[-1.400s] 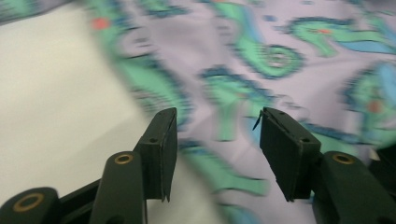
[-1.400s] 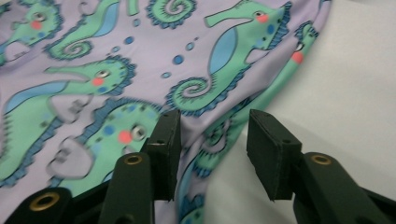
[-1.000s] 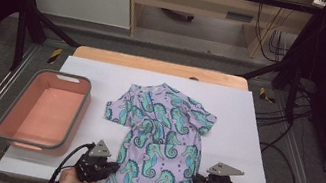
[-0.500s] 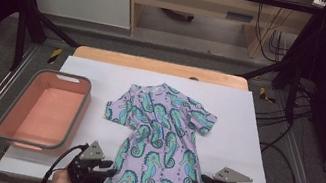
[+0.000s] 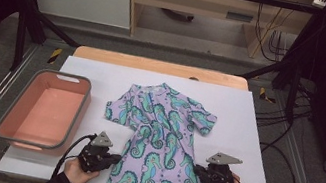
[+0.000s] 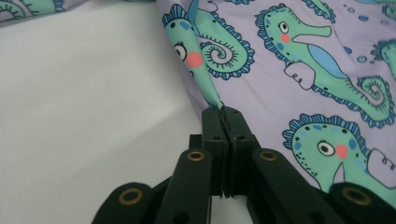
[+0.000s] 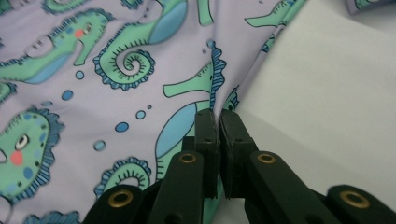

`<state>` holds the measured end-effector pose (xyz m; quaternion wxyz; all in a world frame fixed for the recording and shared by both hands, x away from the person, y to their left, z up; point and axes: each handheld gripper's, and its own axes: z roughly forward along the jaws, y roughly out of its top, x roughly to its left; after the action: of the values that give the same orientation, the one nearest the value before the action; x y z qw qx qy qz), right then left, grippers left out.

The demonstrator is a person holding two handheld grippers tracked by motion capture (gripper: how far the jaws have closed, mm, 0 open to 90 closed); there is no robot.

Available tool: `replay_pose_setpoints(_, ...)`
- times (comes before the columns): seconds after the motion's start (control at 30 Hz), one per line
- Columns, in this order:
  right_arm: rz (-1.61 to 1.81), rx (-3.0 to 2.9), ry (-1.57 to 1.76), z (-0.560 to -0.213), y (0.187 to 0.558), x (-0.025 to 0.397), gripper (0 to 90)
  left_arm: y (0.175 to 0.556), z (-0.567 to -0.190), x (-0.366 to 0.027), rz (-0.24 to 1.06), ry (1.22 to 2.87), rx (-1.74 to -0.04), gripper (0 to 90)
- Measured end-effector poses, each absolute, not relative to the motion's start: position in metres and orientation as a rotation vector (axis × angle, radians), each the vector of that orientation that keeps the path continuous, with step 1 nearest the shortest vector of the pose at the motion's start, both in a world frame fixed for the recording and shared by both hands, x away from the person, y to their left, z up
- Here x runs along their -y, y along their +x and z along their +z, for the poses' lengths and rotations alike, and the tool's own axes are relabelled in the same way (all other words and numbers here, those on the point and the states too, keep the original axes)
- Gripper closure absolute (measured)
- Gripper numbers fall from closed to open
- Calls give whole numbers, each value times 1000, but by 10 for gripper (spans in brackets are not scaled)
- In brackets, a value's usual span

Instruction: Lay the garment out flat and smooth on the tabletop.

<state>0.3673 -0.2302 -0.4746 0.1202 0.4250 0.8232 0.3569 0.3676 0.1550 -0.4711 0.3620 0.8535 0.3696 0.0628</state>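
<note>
White sheet covering the table, extending ahead of both your grippers and out to either side of them. Lilac seahorse-print dress lying flat on the sheet between your 2 grippers, collar end well ahead of them, hem end nearest you. Pink tub with grey rim, ahead of and outward from your left gripper, well apart from the dress. Left gripper at the dress's left side edge; in the left gripper view its jaws are pressed together on a raised fold of the fabric. Right gripper at the opposite side edge; in the right gripper view its jaws are clamped on a pinch of the same cloth, with bare sheet just beyond
</note>
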Motion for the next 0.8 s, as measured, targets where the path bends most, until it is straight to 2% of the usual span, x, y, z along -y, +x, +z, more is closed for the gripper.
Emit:
replay_pose_setpoints(0.13,1084,-2440,1263,-475,356,235,853,358,-468,-166,186,2206,-942,890)
replay_pose_setpoints(0.2,1111,-2444,1228,-473,356,235,737,358,-468,-169,197,2198,-948,889)
replay_pose_setpoints(0.23,1122,-2408,1216,-470,359,234,634,358,-468,-170,195,2192,-950,886)
replay_pose_setpoints(0.33,1153,-2314,1201,-461,375,237,512,358,-469,-167,201,2181,-942,868)
replay_pose_setpoints(0.4,1156,-2253,1213,-456,392,241,504,360,-471,-166,215,2171,-948,778)
replay_pose_setpoints(0.57,1130,-2136,1314,-454,435,251,489,368,-474,-165,198,2119,-975,685)
replay_pose_setpoints(0.63,1117,-2113,1346,-457,450,253,497,371,-477,-162,190,2113,-982,687)
replay_pose_setpoints(0.8,1042,-2057,1405,-459,483,256,549,373,-479,-157,204,2115,-977,798)
